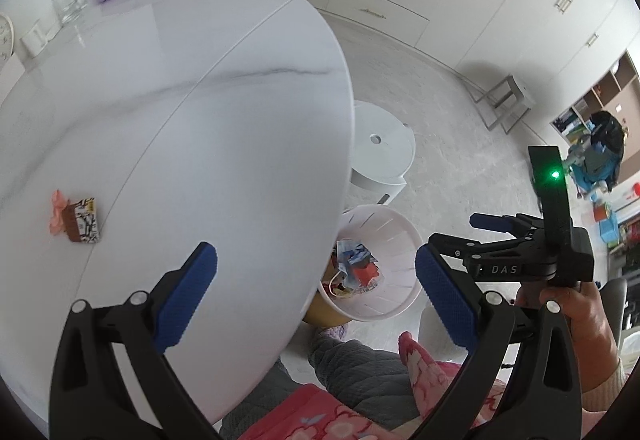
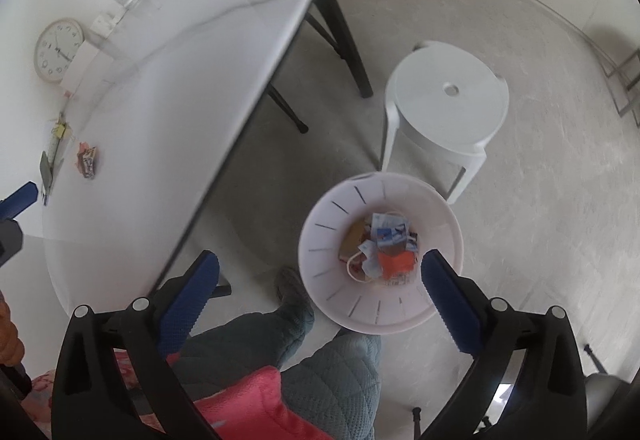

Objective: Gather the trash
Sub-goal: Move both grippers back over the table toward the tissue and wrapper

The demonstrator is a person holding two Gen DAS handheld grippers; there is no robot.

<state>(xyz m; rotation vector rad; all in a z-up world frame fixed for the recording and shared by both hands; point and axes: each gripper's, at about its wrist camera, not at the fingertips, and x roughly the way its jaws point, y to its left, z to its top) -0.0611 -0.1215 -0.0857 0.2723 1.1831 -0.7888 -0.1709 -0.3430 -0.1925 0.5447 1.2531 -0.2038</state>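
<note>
While it tilted steeply down over the pink bin (image 2: 380, 252), the right tool (image 2: 320, 294) gaped wide and empty (trash (image 2: 380, 252) lay inside). The left tool (image 1: 316, 294), likewise spread and empty, hung above the table (image 1: 180, 112) edge, a wrapper (image 1: 82, 226) well apart.

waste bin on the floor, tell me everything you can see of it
The waste bin is a round, pale pink basket, plastic by its look, with narrow vertical slits around its wall. It stands upright and open-topped on the grey floor, beside the white table and just in front of a white stool. Crumpled wrappers, blue, white and red, lie in its bottom. Nothing grips it.
</note>
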